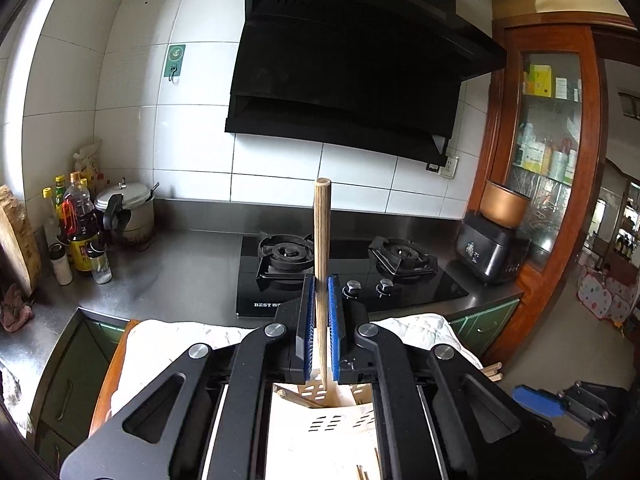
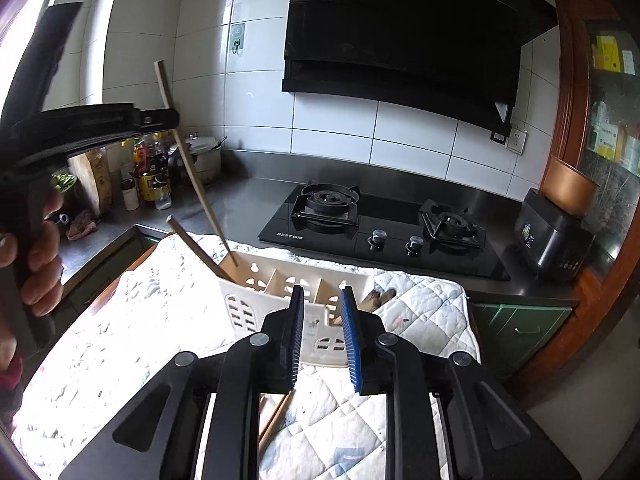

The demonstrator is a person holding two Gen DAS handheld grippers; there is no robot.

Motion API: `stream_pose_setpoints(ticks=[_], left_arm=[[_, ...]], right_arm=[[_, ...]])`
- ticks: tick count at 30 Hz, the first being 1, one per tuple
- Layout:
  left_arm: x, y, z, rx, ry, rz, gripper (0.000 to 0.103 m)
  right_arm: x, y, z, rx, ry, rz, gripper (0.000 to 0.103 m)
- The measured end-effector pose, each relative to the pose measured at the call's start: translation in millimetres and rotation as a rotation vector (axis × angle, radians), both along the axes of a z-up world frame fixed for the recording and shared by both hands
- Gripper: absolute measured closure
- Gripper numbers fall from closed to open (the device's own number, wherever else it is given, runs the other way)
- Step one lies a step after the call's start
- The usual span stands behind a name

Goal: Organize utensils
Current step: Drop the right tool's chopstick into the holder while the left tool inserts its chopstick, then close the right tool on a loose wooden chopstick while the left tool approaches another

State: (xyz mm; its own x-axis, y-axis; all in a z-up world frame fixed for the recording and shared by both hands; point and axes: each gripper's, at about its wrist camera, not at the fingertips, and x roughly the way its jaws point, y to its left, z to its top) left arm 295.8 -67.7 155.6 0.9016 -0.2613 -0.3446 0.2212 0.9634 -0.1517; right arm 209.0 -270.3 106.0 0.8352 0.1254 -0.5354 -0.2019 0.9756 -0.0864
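Left gripper (image 1: 320, 304) pinching an upright chopstick (image 1: 322, 240), lower tip inside the utensil caddy (image 2: 276, 292) at 10 o'clock. Right gripper (image 2: 322, 308) parted, empty, above the caddy.

Right gripper (image 2: 322, 336) low centre, jaws apart, nothing between the blue pads; beyond it a white slotted utensil holder (image 2: 280, 304) on a quilted cloth (image 2: 120, 320); one chopstick (image 2: 196, 246) leans in the holder's left compartment; left gripper (image 2: 160, 118) at upper left, held by a hand (image 2: 38, 248), clamping a second chopstick (image 2: 192, 168) whose lower tip dips into that same compartment; more chopsticks (image 2: 274, 420) lying on the cloth under the right gripper; gas hob (image 2: 384, 228) behind.
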Motion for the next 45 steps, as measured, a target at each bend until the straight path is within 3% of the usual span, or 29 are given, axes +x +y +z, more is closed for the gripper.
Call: stream_pose_setpoints(ticks=[9,18,28,31,39,45], left_arm=[[21,-6,-36,0.023,0.094,-0.008,0.098],[9,-6,-30,0.027,0.088,-0.026,0.095],[-64,20,-29,0.024,0.053,-0.043,0.092],[-91,34,-42,0.022,0.057,-0.035,0.077],[-144,74,-93,0.003,0.14,-0.007,0.077],[-169,92,-128,-0.004,0.196,0.035,0.068]], right_arm=[[-38,6,-53,0.031,0.073,0.021,0.082],[-78,3,-112,0.097,0.193,-0.004,0.082],[-115,13,-169,0.194,0.336,-0.025,0.082],[-121,20,-184,0.215,0.367,-0.036,0.083],[-121,35,-200,0.26,0.395,-0.059,0.089],[-115,39,-205,0.258,0.402,-0.1,0.093]])
